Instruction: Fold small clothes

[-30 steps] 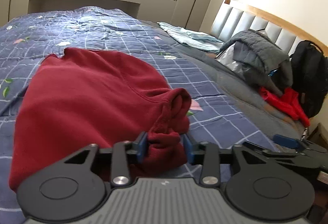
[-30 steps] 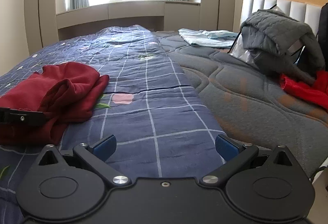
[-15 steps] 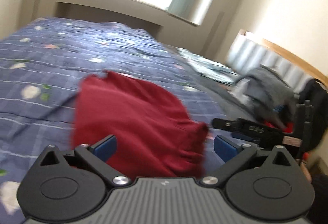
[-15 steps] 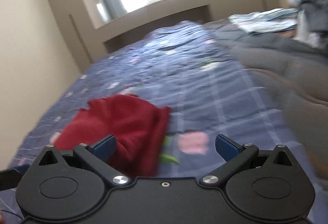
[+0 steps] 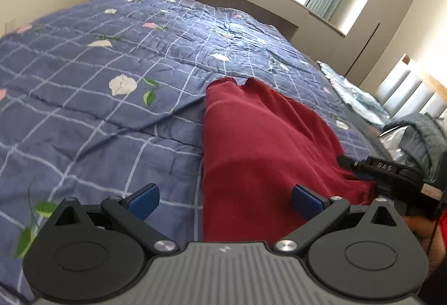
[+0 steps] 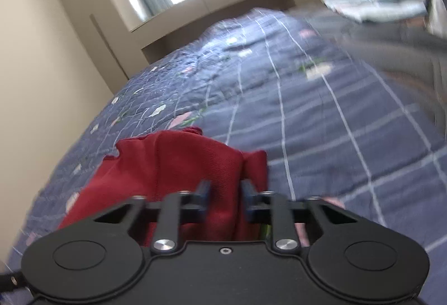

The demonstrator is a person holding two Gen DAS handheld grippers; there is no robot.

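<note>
Right wrist view: the right gripper (image 6: pixel 225 200) has just pinched the near edge of the red top (image 6: pixel 178 162) lying on the bed (image 6: pixel 321 120). The left gripper (image 5: pixel 223 203) has let go and is spread wide. The next fold can start.

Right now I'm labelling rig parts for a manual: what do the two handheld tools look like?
Left tool: ribbed grey body, black linkage arms with round discs and silver pivots, blue pads. Right tool: same build with a smooth black body; its finger bears white lettering, a thin cable behind it.
</note>
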